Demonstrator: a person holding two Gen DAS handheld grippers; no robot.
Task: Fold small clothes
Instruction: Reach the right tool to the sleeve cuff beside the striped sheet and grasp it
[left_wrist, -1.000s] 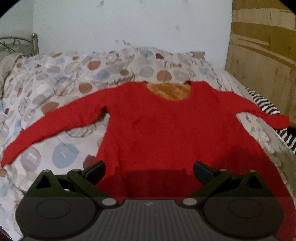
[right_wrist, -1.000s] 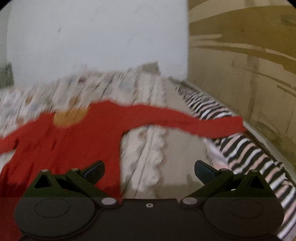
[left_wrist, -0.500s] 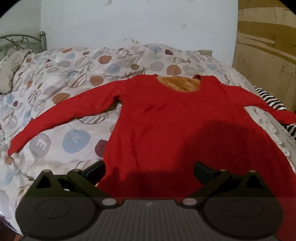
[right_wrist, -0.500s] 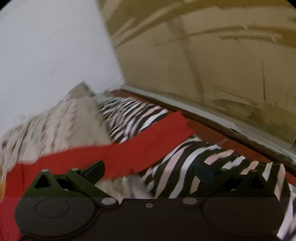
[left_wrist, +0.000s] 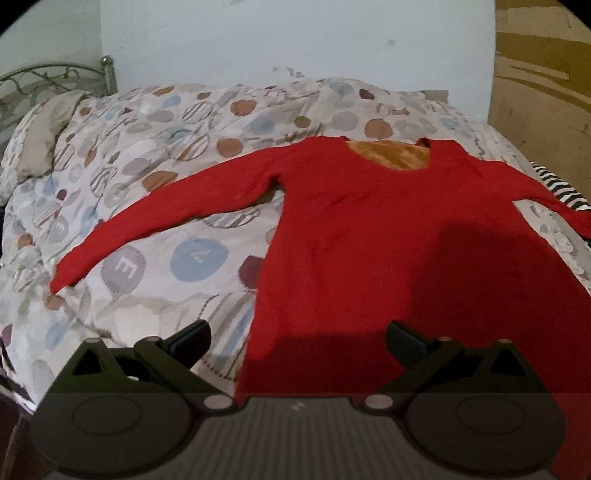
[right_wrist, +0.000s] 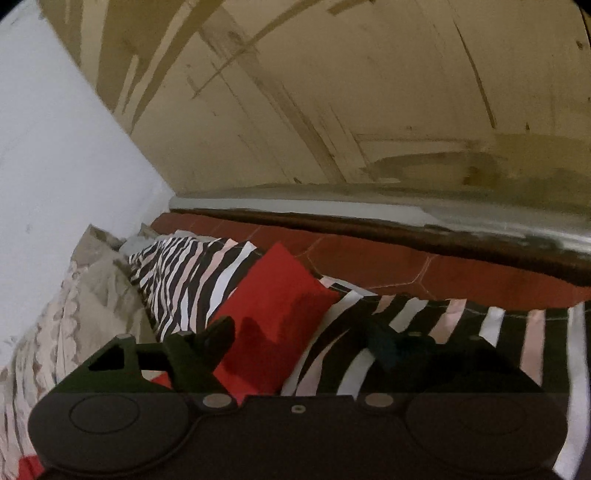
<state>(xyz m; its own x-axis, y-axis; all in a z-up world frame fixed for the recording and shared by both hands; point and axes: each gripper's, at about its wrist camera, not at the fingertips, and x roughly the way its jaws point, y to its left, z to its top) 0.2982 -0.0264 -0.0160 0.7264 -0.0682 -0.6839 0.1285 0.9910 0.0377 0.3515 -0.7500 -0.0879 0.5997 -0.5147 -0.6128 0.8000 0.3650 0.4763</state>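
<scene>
Closing right claw (right_wrist: 303, 338) straddling red sweater (left_wrist: 388, 236) cuff, unpinched; left claw (left_wrist: 295, 338) wide over hem.

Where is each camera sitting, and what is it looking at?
Left wrist: sits on the left gripper, looking across the red sweater spread on the dotted quilt; only its open fingers show.
Right wrist: sits on the right gripper, looking at the sweater's sleeve end on the zebra-striped blanket by the wall; its jaws are closing around the sleeve.
Both views share the sweater and the striped blanket.
</scene>
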